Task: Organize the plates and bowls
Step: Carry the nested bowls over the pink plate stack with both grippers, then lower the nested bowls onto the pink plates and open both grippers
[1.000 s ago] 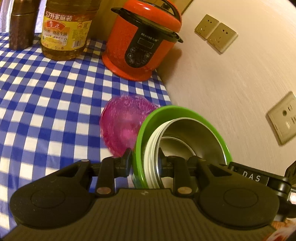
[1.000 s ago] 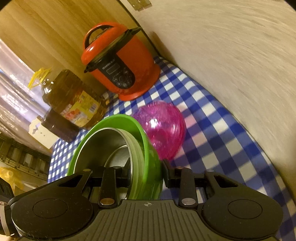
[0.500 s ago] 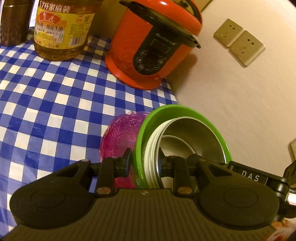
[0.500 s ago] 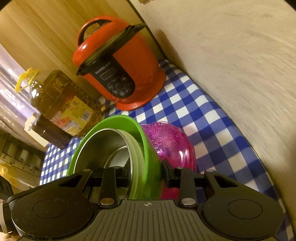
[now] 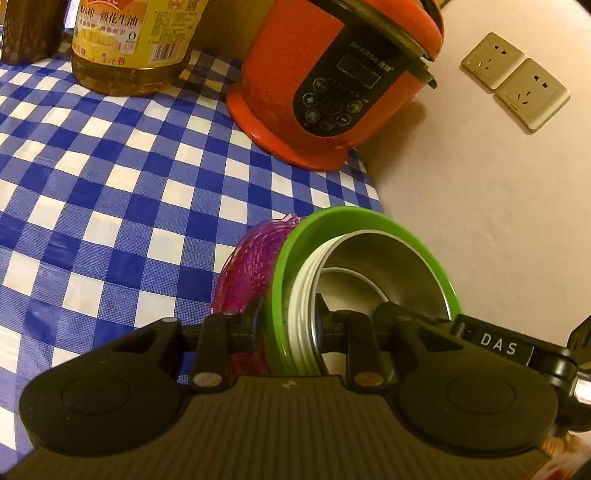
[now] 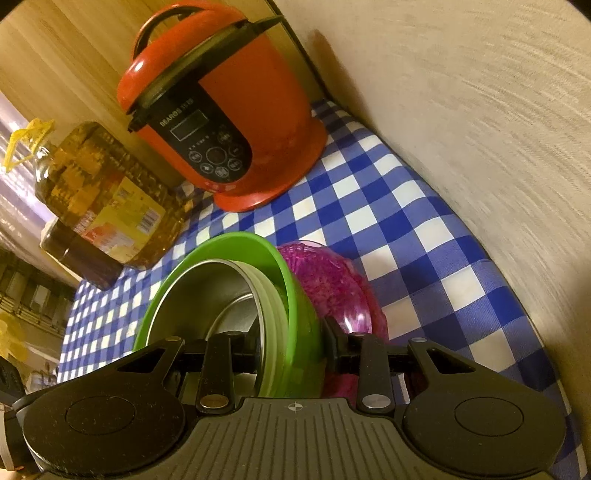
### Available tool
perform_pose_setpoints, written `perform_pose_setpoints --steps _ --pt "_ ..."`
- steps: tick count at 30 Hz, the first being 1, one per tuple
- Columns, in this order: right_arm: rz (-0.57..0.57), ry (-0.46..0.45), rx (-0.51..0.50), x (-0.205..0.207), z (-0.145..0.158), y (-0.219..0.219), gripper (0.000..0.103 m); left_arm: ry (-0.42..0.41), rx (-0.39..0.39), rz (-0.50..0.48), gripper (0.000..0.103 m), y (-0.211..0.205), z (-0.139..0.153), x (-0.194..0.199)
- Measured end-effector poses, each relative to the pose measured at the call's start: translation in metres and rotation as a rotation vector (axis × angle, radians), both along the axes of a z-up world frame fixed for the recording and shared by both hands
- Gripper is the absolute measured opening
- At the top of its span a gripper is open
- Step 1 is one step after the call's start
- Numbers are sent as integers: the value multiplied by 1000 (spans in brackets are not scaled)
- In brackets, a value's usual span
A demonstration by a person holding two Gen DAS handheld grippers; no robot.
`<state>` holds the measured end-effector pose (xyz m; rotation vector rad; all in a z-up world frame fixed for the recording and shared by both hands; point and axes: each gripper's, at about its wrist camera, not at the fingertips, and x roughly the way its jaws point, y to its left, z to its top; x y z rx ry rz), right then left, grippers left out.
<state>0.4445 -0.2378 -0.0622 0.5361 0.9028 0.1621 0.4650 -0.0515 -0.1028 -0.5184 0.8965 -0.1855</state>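
Dim warm light, fisheye-warped edges

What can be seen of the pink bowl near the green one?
The pink bowl is translucent magenta, plastic by its look, with a ribbed, textured wall and a glossy highlight. It sits on the blue-and-white checked tablecloth, near the wall, in front of the red cooker. The green bowl, gripped at opposite rims by both grippers, hangs tilted right beside it and hides part of it; contact cannot be told.

"DAS" on black tag point(image 5: 496, 343), "BEAROS" on red cooker point(image 6: 225, 110), Chinese characters on oil bottle label point(image 5: 110, 22)
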Motion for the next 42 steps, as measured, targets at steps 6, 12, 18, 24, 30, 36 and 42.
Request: perform_pose_setpoints --steps 6,12,18,24,30,36,42 --pt "-6 1 9 7 -10 -1 32 0 18 0 23 0 -4 7" --pt "-11 -8 16 11 -13 -4 32 -9 29 -11 23 -4 -4 12" --pt "-11 -18 1 8 -14 -5 32 -16 31 -18 24 -6 -5 10" --pt "-7 -30 6 8 -14 -5 32 -22 25 -17 24 -4 -5 9" --pt "7 -76 -21 3 -6 -1 41 -51 15 -9 32 -3 0 5" --pt "22 -157 -65 -8 8 5 55 -92 14 -4 40 -2 10 -1" --pt "11 -189 -80 -17 16 6 58 -129 19 10 51 -2 17 -16"
